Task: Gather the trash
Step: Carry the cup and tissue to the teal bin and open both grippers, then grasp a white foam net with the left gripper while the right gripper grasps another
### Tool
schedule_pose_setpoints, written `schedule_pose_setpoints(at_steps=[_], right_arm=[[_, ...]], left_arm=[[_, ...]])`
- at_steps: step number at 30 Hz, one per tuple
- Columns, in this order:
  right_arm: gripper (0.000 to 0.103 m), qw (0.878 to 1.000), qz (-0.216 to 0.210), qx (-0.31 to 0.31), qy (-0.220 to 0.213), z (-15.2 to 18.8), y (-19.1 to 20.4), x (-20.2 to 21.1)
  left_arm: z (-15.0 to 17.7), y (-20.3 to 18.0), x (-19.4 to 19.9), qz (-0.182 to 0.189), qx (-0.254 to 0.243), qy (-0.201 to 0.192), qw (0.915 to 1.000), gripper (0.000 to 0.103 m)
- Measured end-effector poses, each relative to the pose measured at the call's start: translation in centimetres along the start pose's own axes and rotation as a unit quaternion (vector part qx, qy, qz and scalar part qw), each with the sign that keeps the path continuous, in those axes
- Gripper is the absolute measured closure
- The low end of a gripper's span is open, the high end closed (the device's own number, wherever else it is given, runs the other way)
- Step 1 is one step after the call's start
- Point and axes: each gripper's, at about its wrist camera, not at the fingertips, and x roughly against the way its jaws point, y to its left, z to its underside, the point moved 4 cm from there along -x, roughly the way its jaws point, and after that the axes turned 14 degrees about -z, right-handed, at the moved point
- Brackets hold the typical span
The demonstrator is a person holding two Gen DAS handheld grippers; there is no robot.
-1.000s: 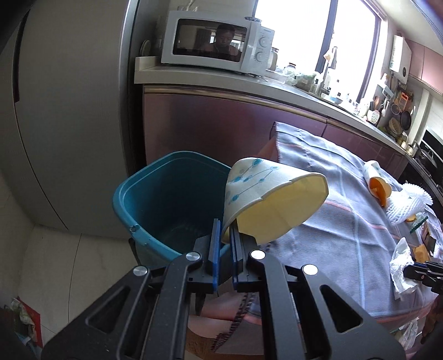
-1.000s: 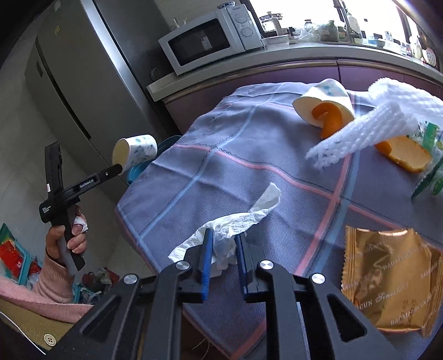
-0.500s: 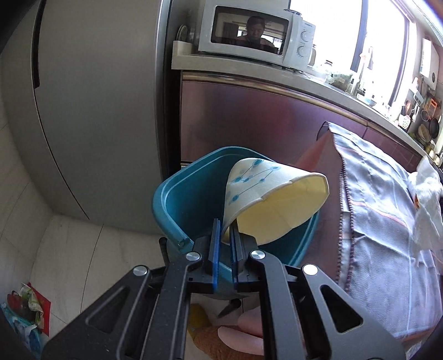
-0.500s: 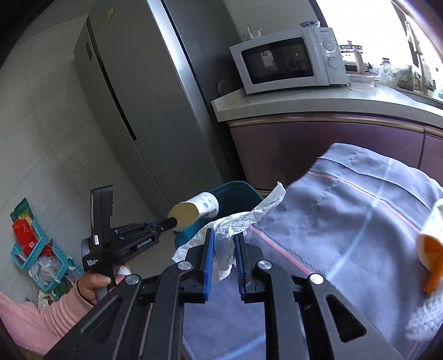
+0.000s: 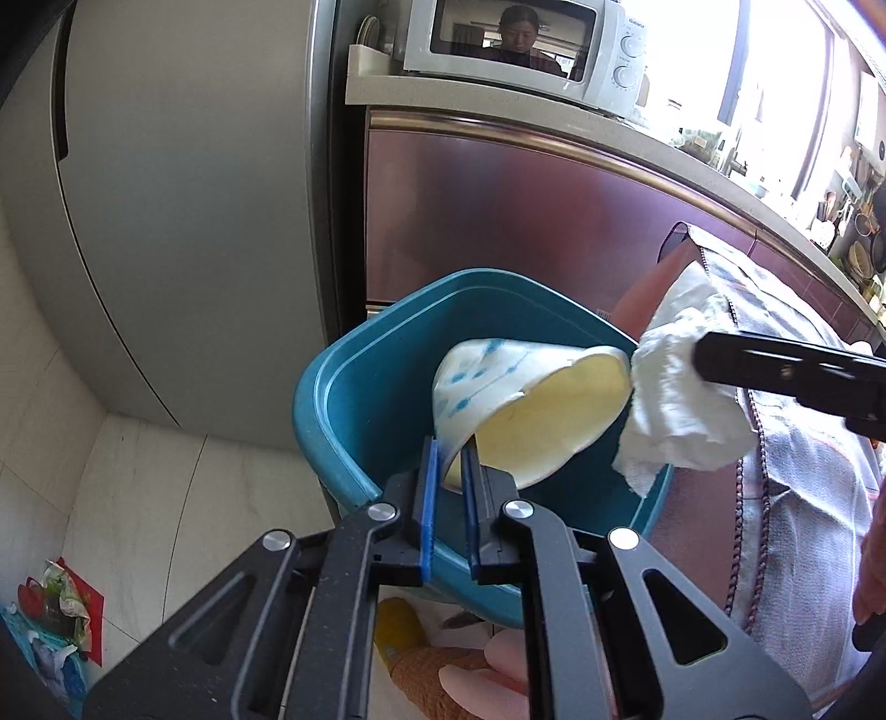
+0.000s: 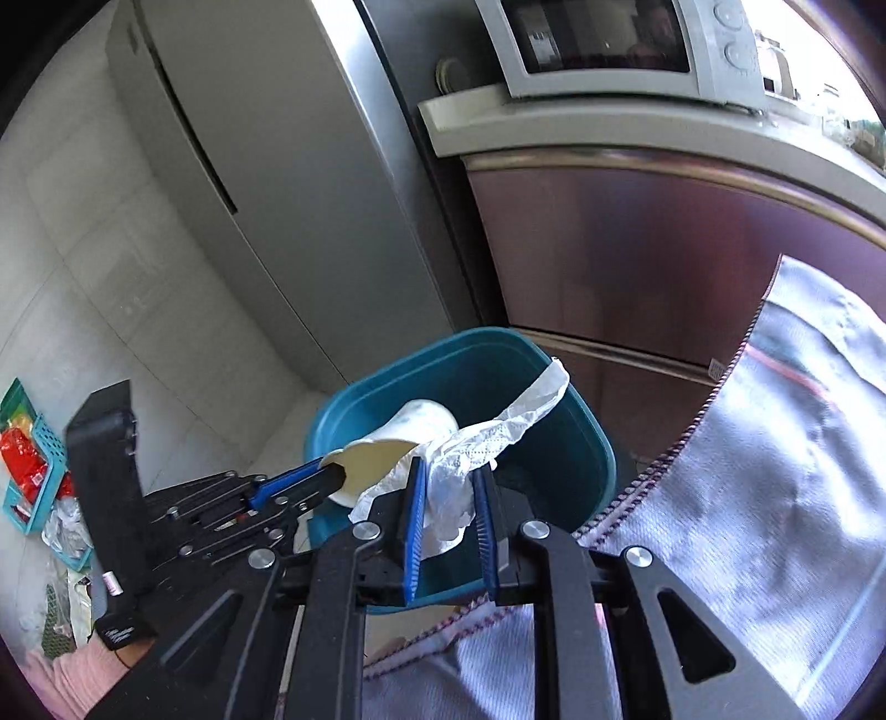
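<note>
A teal trash bin (image 5: 332, 387) stands on the floor beside the table. My left gripper (image 5: 449, 459) hangs over its near rim with the rim of a white paper cup (image 5: 498, 382) with blue print between its pads. The jaws are starting to open, and the cup tips mouth-up into the bin. My right gripper (image 6: 448, 476) is over the same bin (image 6: 598, 443), pads on a crumpled white tissue (image 6: 448, 498) whose tail trails out; its jaws are opening too. The tissue (image 5: 675, 399) touches the cup's lip. The bin's floor is hidden.
A steel fridge (image 5: 166, 221) stands behind the bin, with a maroon cabinet and a microwave (image 5: 520, 50) to its right. The table's grey-blue cloth (image 6: 775, 443) hangs close by the bin's right side. A small teal basket (image 6: 27, 471) with litter lies on the floor, left.
The right gripper carried the tissue off the table, leftwards to over the bin. The left gripper moved over the bin and sank; the cup has tipped lower into it.
</note>
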Motion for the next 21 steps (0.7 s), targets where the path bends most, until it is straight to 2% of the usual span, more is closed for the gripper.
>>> schedule_pose_setpoints(at_steps=[3, 4, 7, 12, 14, 17, 21], right_arm=[[0.082, 1.000, 0.009, -0.015, 0.015, -0.3, -0.7, -1.3], [0.077, 1.000, 0.013, -0.019, 0.021, -0.5, -0.8, -1.7], [0.071, 0.999, 0.020, -0.024, 0.026, -0.7, -1.0, -2.2], [0.068, 1.000, 0.009, -0.028, 0.009, -0.6, -0.5, -0.9], [0.065, 1.000, 0.002, -0.023, -0.010, 0.3, -0.4, 1.1], [0.055, 0.999, -0.004, -0.002, -0.045, 1.9, 0.8, 5.1], [0.044, 0.995, 0.007, 0.021, -0.095, 4.9, 1.8, 11.4]], left_arm=[[0.0, 0.0, -0.6, -0.001, 0.000, 0.003, 1.0000, 0.091], [0.1, 0.0, -0.7, 0.000, 0.000, 0.004, 1.0000, 0.091], [0.0, -0.2, -1.1, -0.002, 0.002, 0.005, 1.0000, 0.089], [0.2, -0.3, 0.3, 0.000, 0.007, -0.010, 0.9999, 0.084], [0.0, -0.6, 1.6, 0.008, 0.008, -0.026, 0.9996, 0.073], [-0.1, -1.4, 4.3, 0.032, 0.001, -0.058, 0.9978, 0.062], [0.1, -3.6, 8.6, 0.084, -0.019, -0.100, 0.9912, 0.050]])
